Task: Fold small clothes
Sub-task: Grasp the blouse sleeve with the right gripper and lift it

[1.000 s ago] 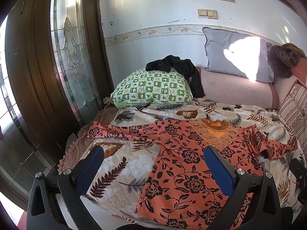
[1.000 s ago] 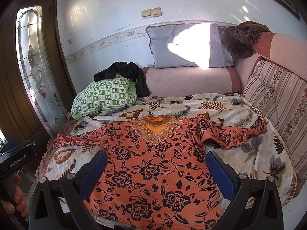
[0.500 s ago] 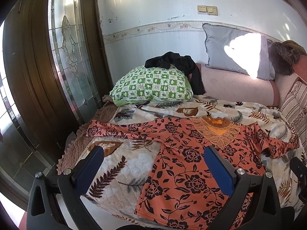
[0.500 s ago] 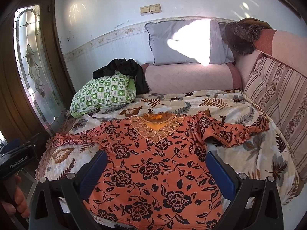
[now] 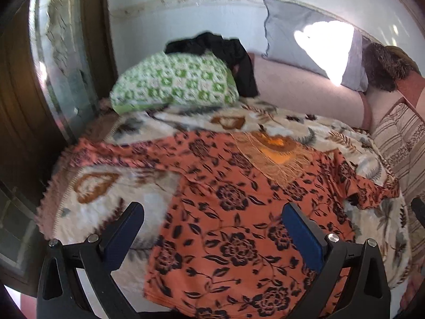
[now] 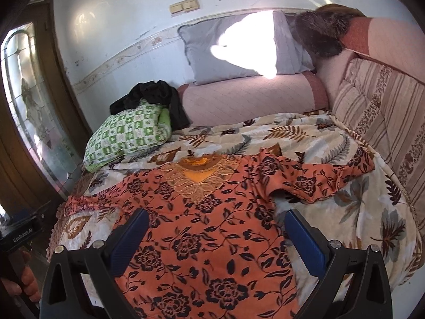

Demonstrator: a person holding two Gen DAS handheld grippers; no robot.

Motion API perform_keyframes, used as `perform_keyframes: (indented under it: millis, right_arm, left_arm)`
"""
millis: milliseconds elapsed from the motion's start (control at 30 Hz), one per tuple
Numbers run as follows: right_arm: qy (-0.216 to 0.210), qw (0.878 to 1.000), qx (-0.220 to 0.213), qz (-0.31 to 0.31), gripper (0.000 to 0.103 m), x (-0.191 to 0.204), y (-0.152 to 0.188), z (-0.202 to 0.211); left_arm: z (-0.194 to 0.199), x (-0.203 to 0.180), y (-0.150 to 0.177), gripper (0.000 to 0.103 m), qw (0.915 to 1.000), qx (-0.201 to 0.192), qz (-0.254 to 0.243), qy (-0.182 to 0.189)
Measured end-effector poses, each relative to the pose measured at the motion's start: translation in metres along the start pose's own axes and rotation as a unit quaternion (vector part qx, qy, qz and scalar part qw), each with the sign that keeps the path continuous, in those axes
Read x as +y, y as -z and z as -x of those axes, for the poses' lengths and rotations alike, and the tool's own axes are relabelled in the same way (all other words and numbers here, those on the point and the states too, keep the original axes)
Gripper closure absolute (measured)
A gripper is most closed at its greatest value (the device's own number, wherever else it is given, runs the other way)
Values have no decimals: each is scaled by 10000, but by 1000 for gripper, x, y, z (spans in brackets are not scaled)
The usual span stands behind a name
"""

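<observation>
- The orange top (image 6: 207,228) with black flowers lies spread flat on the bed cover (image 6: 353,204), face up, its hem at the near edge of the bed and its embroidered neck (image 6: 198,179) pointing toward the far side
- Its one sleeve (image 6: 316,179) reaches toward the right edge of the bed and is a bit rumpled near the shoulder; the other sleeve (image 5: 124,152) runs out straight to the left edge
- The left gripper (image 5: 212,222) hovers over the lower left part of the top, jaws spread wide with nothing between them; the view from it is blurred
- The right gripper (image 6: 215,226) hangs over the lower right part of the top, jaws likewise wide apart and empty, the right finger over the top's side edge
- At the left border of the right view a hand (image 6: 25,287) grips the dark handle of the other tool
- The bed cover is cream with brown and grey leaves
- A green checked pillow (image 6: 127,135) sits at the far left corner of the bed, with a black garment (image 6: 156,98) draped over its top
- Behind that, a pink bolster (image 6: 249,101) runs along the far edge, and a grey pillow (image 6: 209,50) leans on the wall with a bright sun patch on it
- A striped cushion (image 6: 382,114) lines the right edge
- A glass door (image 5: 61,61) in a dark wood frame stands to the left of the bed
</observation>
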State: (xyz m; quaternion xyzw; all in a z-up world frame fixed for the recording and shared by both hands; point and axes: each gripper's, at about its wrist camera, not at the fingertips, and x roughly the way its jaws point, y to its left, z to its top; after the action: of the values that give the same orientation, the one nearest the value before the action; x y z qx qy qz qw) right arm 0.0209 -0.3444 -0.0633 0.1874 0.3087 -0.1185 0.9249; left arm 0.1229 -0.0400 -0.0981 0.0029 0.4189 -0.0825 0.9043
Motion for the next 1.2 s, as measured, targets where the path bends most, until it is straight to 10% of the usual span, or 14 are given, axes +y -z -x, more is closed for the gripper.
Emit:
perform_keyframes:
  millis: [167, 533, 900, 967, 1200]
  right_arm:
    - [-140, 9886, -15, -1501, 0, -145, -23, -53]
    - [413, 9244, 45, -3792, 26, -345, -32, -161]
    - [2068, 8798, 586, -4239, 29, -354, -59, -221]
    - [2037, 8769, 538, -4321, 90, -354, -58, -216]
    - [925, 9280, -418, -3586, 92, -276, -116, -158]
  left_arm:
    - [-127, -27, 6, 0, 9903, 1343, 348, 93]
    - [-205, -90, -6, 0, 9995, 86, -66, -302]
    - [-220, -81, -14, 0, 9966, -290, -247, -737]
    - [-218, -69, -17, 0, 9962, -326, -126, -793]
    - [-192, -8, -31, 0, 9916, -568, 577, -1010]
